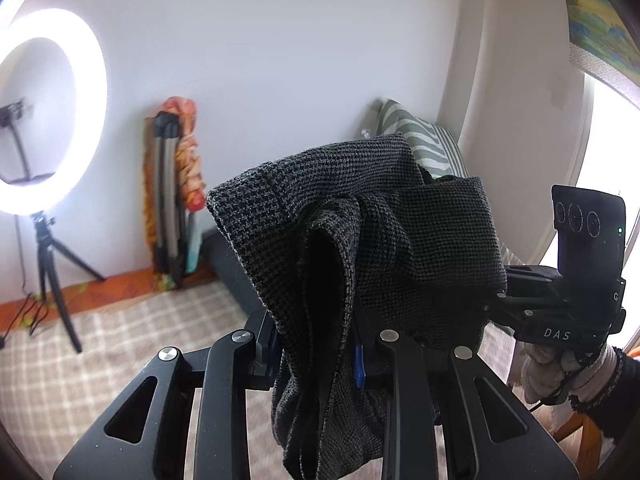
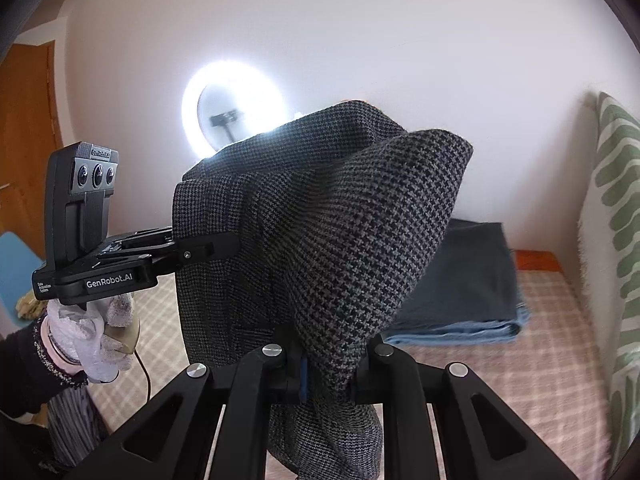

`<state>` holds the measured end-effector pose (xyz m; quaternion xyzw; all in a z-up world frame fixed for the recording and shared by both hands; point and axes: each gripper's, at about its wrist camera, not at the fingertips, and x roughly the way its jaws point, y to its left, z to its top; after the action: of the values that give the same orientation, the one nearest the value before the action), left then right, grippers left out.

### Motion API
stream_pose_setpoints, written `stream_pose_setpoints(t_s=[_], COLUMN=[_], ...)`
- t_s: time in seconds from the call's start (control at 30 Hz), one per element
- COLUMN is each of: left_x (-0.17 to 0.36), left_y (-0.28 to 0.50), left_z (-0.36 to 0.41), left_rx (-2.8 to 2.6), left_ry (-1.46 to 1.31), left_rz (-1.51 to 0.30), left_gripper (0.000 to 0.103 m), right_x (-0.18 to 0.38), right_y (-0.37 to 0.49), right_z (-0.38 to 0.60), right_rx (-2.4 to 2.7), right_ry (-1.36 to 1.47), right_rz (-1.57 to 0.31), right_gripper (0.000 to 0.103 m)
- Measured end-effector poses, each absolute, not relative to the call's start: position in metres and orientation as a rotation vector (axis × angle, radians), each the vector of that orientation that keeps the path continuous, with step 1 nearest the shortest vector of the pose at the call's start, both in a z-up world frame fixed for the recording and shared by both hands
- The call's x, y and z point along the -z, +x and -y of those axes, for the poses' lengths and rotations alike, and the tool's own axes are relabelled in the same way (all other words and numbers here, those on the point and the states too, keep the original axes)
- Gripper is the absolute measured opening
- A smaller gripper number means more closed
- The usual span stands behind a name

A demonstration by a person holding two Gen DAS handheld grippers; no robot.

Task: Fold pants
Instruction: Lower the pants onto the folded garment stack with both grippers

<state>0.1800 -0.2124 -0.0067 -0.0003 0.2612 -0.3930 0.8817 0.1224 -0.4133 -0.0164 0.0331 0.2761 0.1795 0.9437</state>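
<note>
The pants [image 1: 360, 232] are dark grey houndstooth cloth, held up in the air between both grippers. My left gripper [image 1: 320, 356] is shut on a bunched edge of them, and cloth drapes over its jaws. My right gripper [image 2: 328, 364] is shut on another edge of the pants [image 2: 340, 220], which hang over it and hide its fingertips. The right gripper also shows at the right of the left wrist view [image 1: 496, 300]. The left gripper also shows at the left of the right wrist view [image 2: 212, 248], clamped on the cloth.
A lit ring light [image 1: 52, 112] on a tripod stands by the white wall. A checked bed cover [image 2: 520, 380] lies below, with a stack of folded dark and blue cloth [image 2: 468, 292] and a green-striped pillow [image 2: 616, 240]. Folded gear [image 1: 172, 200] leans against the wall.
</note>
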Motion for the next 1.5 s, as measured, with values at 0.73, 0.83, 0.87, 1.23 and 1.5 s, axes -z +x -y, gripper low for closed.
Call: stream_pose_setpoints(t_s=[0.73,0.83,0.87,1.23,1.5], left_x=[0.003,0.011,0.014,0.049,0.065], left_y=[0.277,0.291,0.295,0.34,0.364], left_z=[0.308,0.312,0.313,0.33,0.338], left_rx=[0.809,0.794,0.79,0.725,0.668], left_ry=[0.007,-0.003,-0.003,0.017,0.045], left_rz=[-0.548,-0.566,-0.571,-0.625,-0.654], left_gripper=[0.025,0.025,0.025,0.025,0.025], right_x=[0.002,0.004,0.005,0.04,0.067], right_y=[0.223,0.24,0.247,0.315,0.358], right_z=[0.496,0.499,0.5,0.504,0.519], right_rx=[-0.269,-0.267,-0.269,-0.283,-0.275], right_ry=[0.041,0.038,0.036,0.033,0.07], right_rz=[-0.558,-0.567,-0.575,-0.661,-0.699], right_gripper=[0.012,0.012,0.012,0.012,0.018])
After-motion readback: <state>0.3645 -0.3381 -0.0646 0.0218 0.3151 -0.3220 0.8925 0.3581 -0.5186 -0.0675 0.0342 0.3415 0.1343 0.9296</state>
